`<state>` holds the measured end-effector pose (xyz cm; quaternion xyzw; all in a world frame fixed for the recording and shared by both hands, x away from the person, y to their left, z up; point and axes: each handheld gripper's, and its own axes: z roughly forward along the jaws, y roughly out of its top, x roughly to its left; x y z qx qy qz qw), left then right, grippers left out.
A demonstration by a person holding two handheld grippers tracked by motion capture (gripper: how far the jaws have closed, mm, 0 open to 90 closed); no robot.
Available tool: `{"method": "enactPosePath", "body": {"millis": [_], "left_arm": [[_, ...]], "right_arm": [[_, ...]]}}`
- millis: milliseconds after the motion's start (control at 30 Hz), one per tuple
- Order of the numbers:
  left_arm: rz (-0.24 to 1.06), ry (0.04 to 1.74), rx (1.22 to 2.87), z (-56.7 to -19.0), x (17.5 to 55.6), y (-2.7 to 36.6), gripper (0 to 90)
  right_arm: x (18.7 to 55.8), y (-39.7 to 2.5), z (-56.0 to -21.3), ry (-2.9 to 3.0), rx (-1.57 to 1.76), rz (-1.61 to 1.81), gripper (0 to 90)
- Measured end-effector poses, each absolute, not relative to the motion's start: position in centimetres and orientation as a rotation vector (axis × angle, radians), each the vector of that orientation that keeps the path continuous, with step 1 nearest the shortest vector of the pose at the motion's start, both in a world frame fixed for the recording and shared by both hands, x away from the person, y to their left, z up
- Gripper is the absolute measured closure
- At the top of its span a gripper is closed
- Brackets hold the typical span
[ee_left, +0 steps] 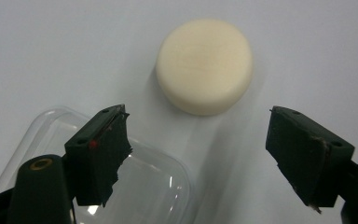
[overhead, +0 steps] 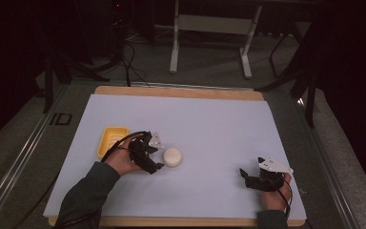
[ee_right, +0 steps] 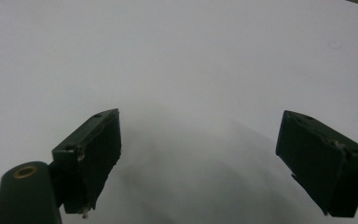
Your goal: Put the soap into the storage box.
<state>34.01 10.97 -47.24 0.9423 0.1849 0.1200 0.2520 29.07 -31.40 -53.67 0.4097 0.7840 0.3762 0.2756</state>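
Note:
A cream round puck-shaped block (overhead: 172,157) lies on the white sheet (overhead: 209,124) near the middle left. In the left gripper view the same block (ee_left: 204,64) sits just beyond the jaws, untouched. My left gripper (overhead: 158,157) is open right beside it, to its left. A clear plastic lid (ee_left: 135,182) lies flat under the left jaw. A yellow tray (overhead: 110,140) rests behind the left hand. My right gripper (overhead: 246,175) stands open over bare sheet at the front right, nothing between its fingers (ee_right: 93,154).
The white sheet covers a wooden tabletop (overhead: 181,91). Table legs and cables (overhead: 209,43) stand on the floor beyond the far edge. A metal rail (overhead: 24,152) runs along the left side.

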Motion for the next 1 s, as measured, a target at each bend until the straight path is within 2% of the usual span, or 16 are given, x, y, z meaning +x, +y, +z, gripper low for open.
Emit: {"method": "enactPosePath", "body": {"millis": [867,1000], "left_arm": [[0.24,0.485,2.621,-47.8,35.4,9.4,17.9],[0.242,0.481,2.633,-47.8,35.6,9.1,14.9]], "right_arm": [[29.1,-31.4,-53.7,2.105,1.1,1.015,14.0],[29.1,-31.4,-53.7,2.108,1.098,1.012,14.0]]}}
